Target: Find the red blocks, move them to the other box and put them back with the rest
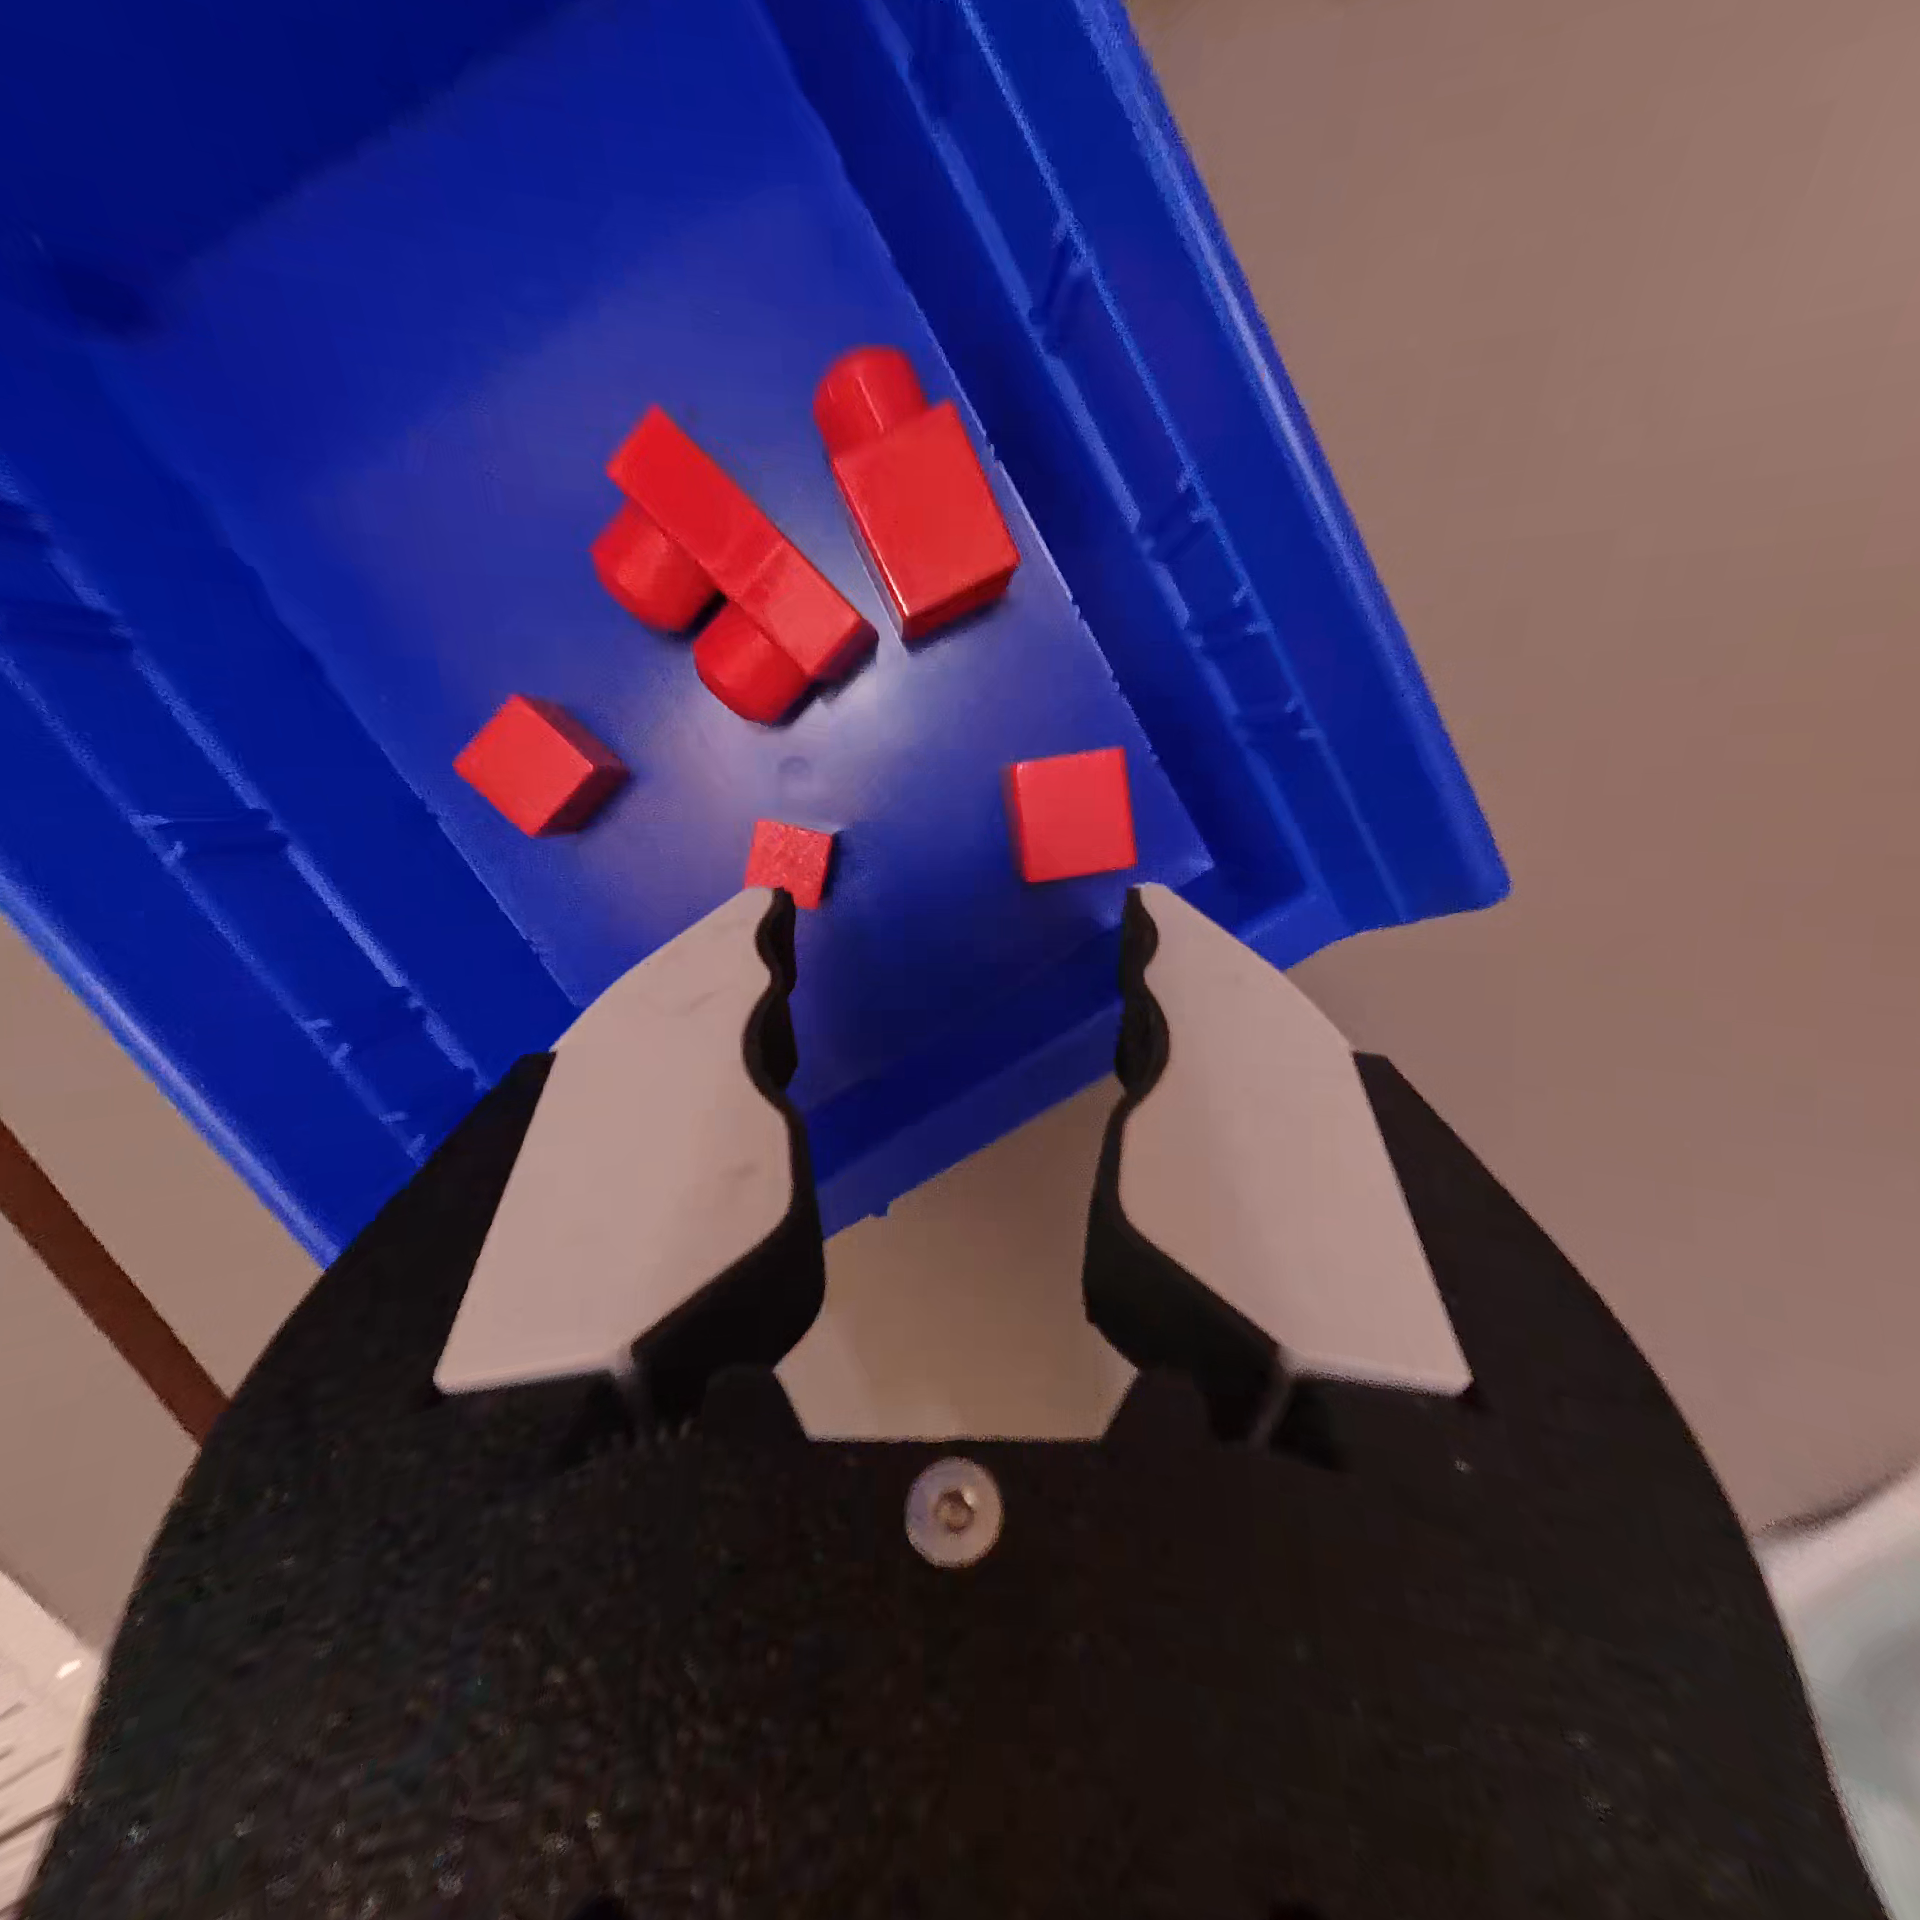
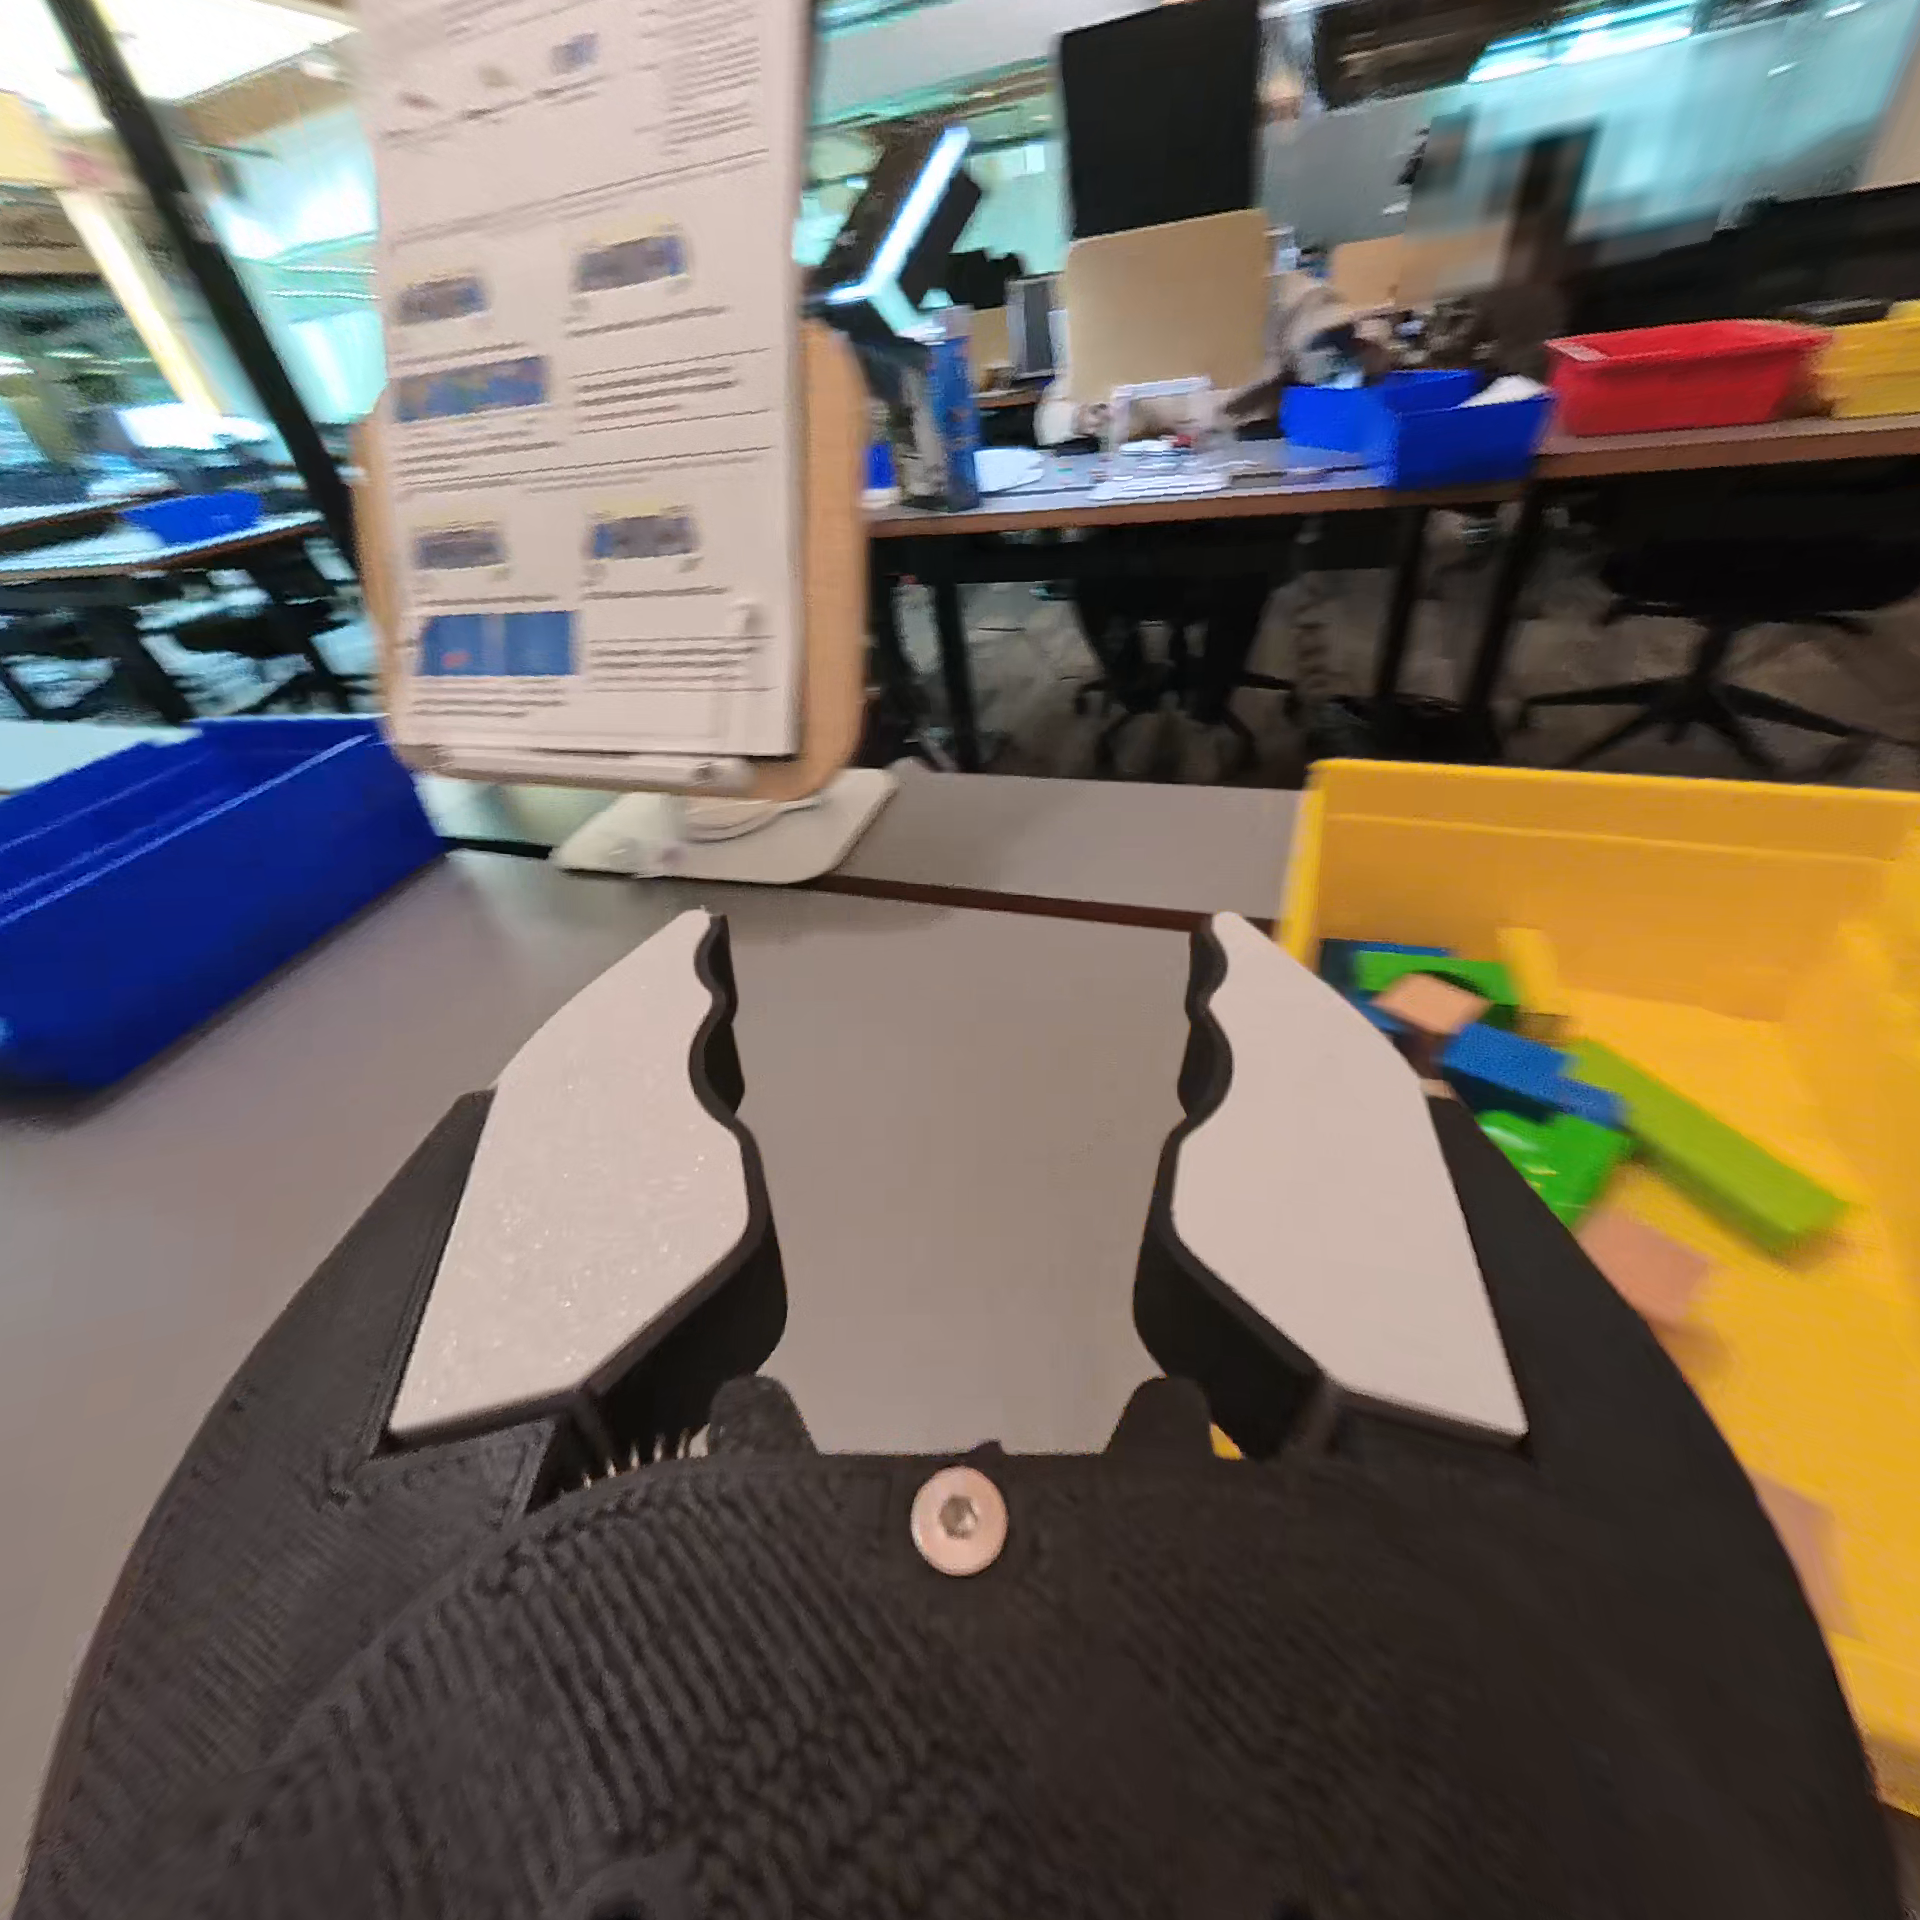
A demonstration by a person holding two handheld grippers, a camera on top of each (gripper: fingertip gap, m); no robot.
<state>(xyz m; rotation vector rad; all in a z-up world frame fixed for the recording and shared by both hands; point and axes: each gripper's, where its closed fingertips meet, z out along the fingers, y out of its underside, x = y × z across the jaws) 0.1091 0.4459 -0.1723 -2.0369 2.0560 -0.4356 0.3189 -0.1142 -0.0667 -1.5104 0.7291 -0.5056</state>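
Red blocks (image 1: pixel 800 582): five in blue box (image 1: pixel 1299 520); both jaws spread, nothing held.

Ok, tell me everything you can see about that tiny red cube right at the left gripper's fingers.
The tiny red cube is the smallest red piece in the blue box. Its top face looks finely textured, matte and square. It lies flat on the box floor, apart from the other red blocks. The left gripper is open; one fingertip overlaps the cube's near edge, but it is not held.
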